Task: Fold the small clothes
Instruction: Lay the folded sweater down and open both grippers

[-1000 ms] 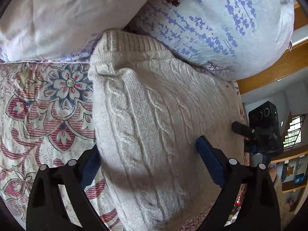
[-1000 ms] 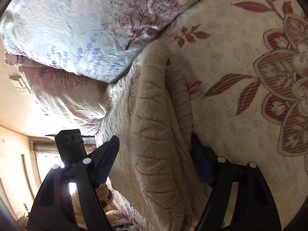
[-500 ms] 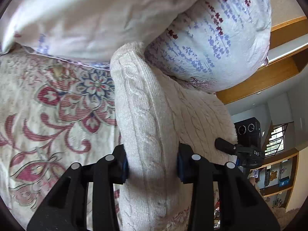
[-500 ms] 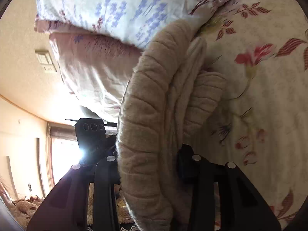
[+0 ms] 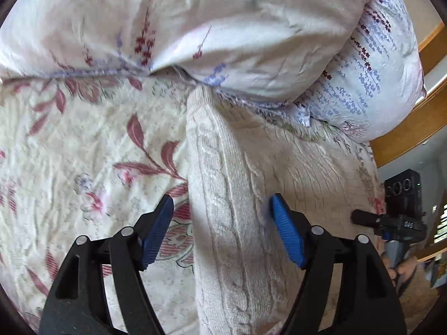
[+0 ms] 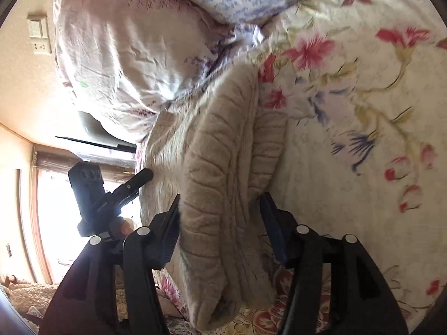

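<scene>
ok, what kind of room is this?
Most likely a bedroom: a floral bedsheet under the cream knit sweater, two floral pillows against it, a wooden headboard behind.

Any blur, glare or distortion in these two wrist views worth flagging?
Left wrist: fisheye bends the edges; the bedsheet at left is motion-smeared, while the cable-knit sweater stays fairly sharp. Right wrist: the window at lower left is blown out with glare, and the pillows and sheet flowers show motion blur.
</scene>
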